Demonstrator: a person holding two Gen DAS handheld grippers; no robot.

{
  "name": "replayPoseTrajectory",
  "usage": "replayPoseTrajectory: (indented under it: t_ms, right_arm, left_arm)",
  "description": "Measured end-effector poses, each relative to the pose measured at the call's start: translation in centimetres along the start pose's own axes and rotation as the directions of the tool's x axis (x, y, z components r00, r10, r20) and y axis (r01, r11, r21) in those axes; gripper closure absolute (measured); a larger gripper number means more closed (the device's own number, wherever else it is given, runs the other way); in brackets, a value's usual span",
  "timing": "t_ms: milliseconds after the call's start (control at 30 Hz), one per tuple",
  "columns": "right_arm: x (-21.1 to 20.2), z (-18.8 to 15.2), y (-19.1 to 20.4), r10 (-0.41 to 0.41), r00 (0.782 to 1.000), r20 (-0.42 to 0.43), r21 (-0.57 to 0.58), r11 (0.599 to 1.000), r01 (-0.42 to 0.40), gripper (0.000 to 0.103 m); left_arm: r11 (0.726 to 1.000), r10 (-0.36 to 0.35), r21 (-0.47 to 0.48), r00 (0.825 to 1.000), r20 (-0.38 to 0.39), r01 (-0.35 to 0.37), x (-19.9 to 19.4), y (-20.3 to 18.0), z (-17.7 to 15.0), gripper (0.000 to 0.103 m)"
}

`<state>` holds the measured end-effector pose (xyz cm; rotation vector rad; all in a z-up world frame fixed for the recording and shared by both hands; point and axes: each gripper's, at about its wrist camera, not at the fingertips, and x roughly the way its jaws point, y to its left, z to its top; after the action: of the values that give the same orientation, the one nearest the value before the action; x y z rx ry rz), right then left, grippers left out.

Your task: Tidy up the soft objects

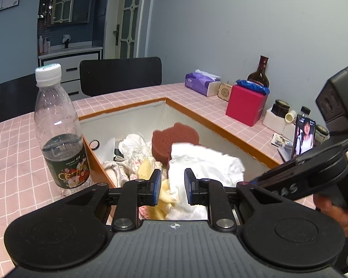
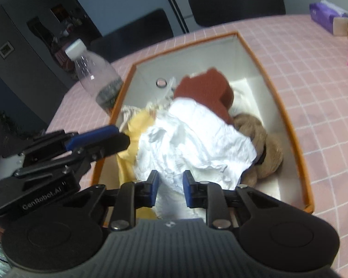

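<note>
The box [image 2: 287, 115] stood open on top, but a white cloth [image 2: 192, 139] heaped over a brown sponge [image 2: 206, 88] and a tan plush [image 2: 266, 148] filled its near half. Its far end lay bare. A bottle [image 1: 58, 127] stood against its left wall, and bench [image 2: 313, 74] to the right was free.

Black hand-held gripper [image 1: 172, 186], blue finger pads [image 1: 157, 180], silver screws, white lettering

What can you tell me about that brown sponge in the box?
The brown sponge is reddish-brown and looks porous and squashy, with a bumpy, lobed top edge. It sits tilted inside the orange-rimmed box, near the middle. The crumpled white cloth lies against its near side and hides its lower part. No claw touches it.
</note>
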<state>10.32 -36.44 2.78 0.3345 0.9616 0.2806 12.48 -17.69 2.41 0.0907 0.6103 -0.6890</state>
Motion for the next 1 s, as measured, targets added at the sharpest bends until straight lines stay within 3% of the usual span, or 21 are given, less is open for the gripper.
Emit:
replayPoseTrajectory:
  t_ms: [300, 433, 600, 767, 900, 1000]
  right_arm:
    - [3.9, 0.6, 0.9, -0.093, 0.980, -0.175, -0.029, 0.996, 0.090, 0.084]
    - [4.5, 0.7, 1.3, -0.103, 0.976, -0.193, -0.064, 0.994, 0.092, 0.081]
    - [1.8, 0.3, 2.2, -0.086, 0.990, -0.112, -0.104, 0.992, 0.074, 0.080]
    - [-1.2, 0.0, 3.5, -0.078, 0.997, -0.017, -0.148, 0.986, 0.074, 0.070]
    - [-4.1, -0.9, 5.0, -0.086, 0.992, 0.096, -0.180, 0.978, 0.102, 0.065]
    - [-5.9, -1.8, 6.5, -0.092, 0.977, 0.193, -0.206, 0.969, 0.132, 0.053]
  left_arm:
    - [0.997, 0.027, 0.069, 0.996, -0.079, -0.022, 1.9, -0.8, -0.7, 0.083]
    - [0.998, 0.032, 0.064, 0.995, -0.091, -0.026, 2.2, -0.5, -0.9, 0.083]
    - [0.999, 0.021, 0.029, 0.999, -0.050, -0.020, 1.3, -0.3, -0.9, 0.083]
    - [1.000, 0.023, 0.009, 0.998, 0.064, -0.024, -2.1, -0.6, -0.7, 0.083]
    - [0.999, 0.042, -0.007, 0.987, 0.156, -0.041, -5.0, -0.5, -0.6, 0.083]
    - [0.997, 0.073, -0.009, 0.974, 0.215, -0.073, -6.9, -0.5, -0.8, 0.083]
